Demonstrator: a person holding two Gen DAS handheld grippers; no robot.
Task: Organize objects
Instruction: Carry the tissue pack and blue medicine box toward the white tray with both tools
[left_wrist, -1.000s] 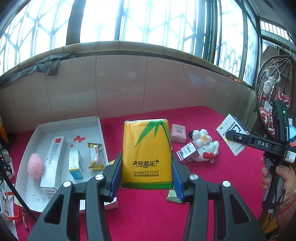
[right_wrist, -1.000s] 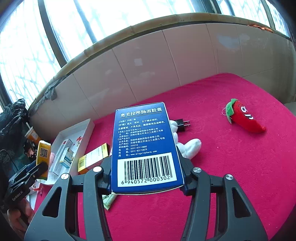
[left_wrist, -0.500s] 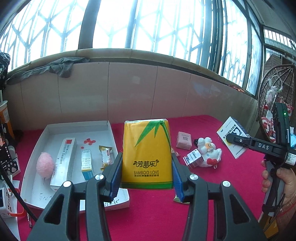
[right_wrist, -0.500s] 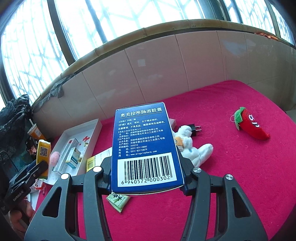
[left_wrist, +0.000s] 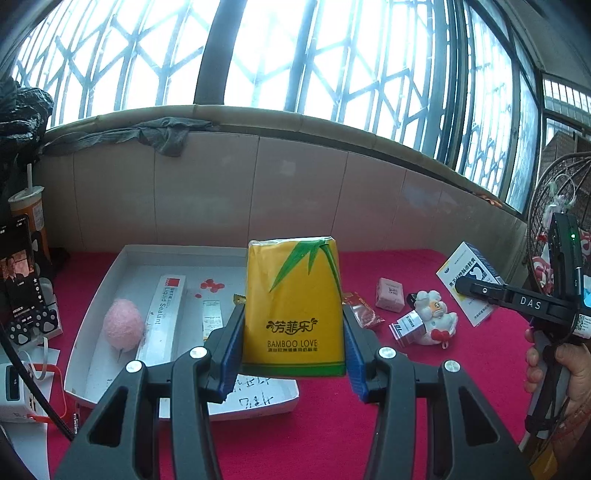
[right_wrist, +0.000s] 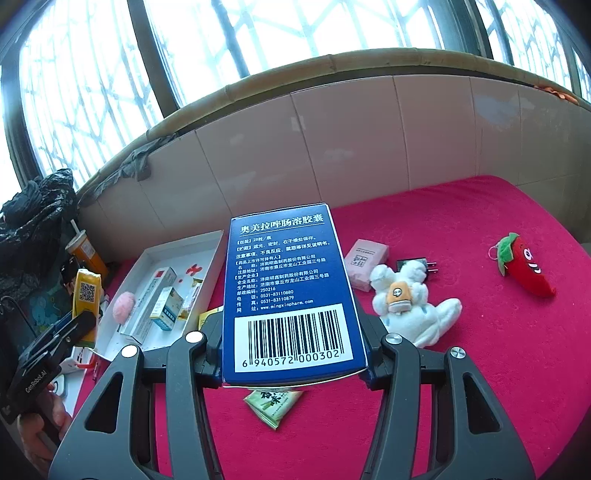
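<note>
Since a second ago both our grippers have risen, so the white tray (left_wrist: 110, 280) sits lower and fuller in view and the windows fill more of each picture; our left gripper (left_wrist: 293, 332) stays clamped on the yellow tissue pack (left_wrist: 293, 306), held upright in the air above the tray's near right corner; our right gripper (right_wrist: 293, 332) stays clamped on the blue medicine box (right_wrist: 291, 291), held off the red cloth (right_wrist: 498, 369) to the right of the tray. Inside the tray we see a pink pompom (left_wrist: 123, 328) at its left, a long sealant box (left_wrist: 164, 317) beside it, and a small carton (left_wrist: 212, 319) further right; right of the tray on the cloth lie a pink soap-like box (right_wrist: 365, 264), a white plush toy (right_wrist: 410, 310) just beside it, a black plug (right_wrist: 417, 264) behind the toy, and a red chili plush (right_wrist: 526, 267) well apart at the far right; a green sachet (right_wrist: 273, 402) lies under the blue box.
</note>
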